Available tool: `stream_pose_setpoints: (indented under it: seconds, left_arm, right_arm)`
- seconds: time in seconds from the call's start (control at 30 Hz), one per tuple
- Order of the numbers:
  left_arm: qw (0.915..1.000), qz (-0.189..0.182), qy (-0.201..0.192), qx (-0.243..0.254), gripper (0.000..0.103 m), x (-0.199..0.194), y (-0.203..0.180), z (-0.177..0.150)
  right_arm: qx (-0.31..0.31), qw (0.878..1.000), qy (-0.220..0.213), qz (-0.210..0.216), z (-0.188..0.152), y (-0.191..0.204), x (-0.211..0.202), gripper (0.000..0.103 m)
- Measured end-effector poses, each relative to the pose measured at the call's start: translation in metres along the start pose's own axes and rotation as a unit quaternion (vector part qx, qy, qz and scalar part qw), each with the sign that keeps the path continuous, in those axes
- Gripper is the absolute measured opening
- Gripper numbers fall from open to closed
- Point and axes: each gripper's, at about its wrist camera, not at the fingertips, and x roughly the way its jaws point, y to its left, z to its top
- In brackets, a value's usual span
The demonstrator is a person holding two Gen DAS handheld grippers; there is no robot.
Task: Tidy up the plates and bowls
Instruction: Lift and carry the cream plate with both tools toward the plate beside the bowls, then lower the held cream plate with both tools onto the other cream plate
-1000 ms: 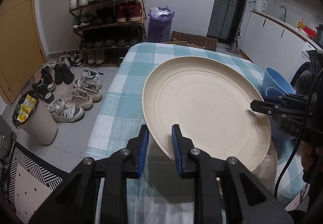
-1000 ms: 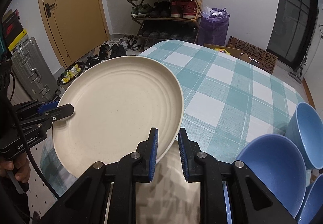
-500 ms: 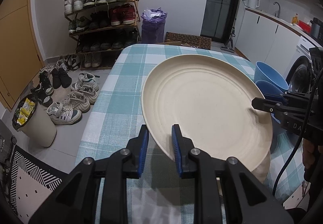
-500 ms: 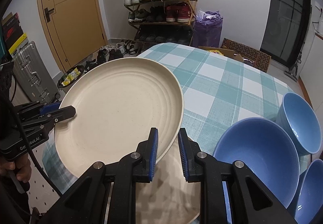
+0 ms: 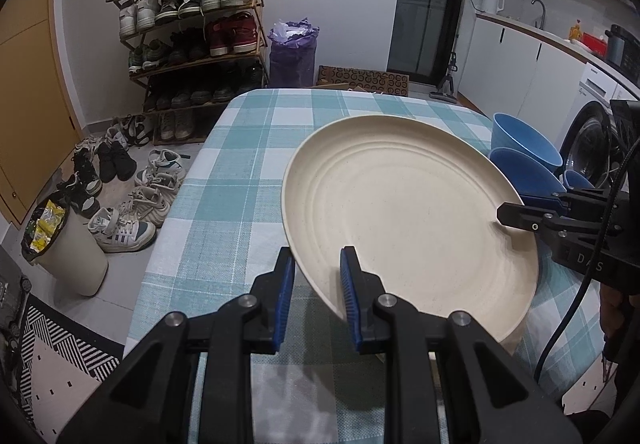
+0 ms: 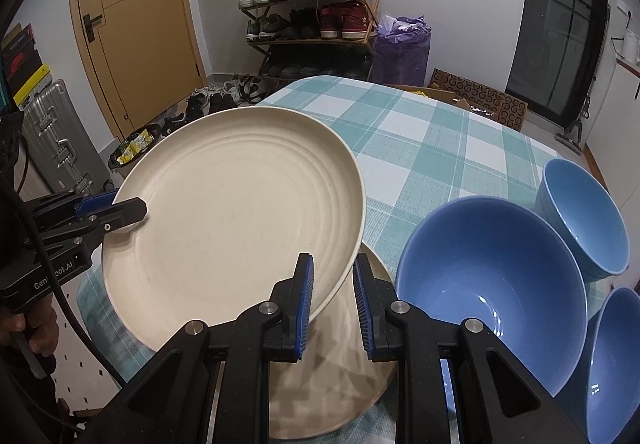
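Observation:
A large cream plate hangs tilted above the checked table, held by opposite rims. My left gripper is shut on its near-left rim, and it shows in the right wrist view at the plate's left edge. My right gripper is shut on the plate's right rim, and it shows in the left wrist view at the plate's right edge. A second cream plate lies on the table under the held one. Three blue bowls stand to the right.
The table's left edge drops to a floor strewn with shoes, with a lined bin beside them. A shoe rack and a purple bag stand beyond the far end. A silver suitcase stands by the door.
Both grippers have carried the plate to the right, toward the blue bowls, which now loom larger in the right wrist view. Both grips are unchanged.

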Motion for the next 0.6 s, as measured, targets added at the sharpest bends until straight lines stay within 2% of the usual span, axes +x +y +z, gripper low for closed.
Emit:
stream_pose_setpoints:
  seconds: [0.6]
  left_arm:
    - [0.9997,-0.014,0.0,0.017,0.022,-0.003,-0.013,-0.013]
  right_arm:
    - [0.013,1.0,0.001,-0.014,-0.026,-0.002,-0.017,0.021]
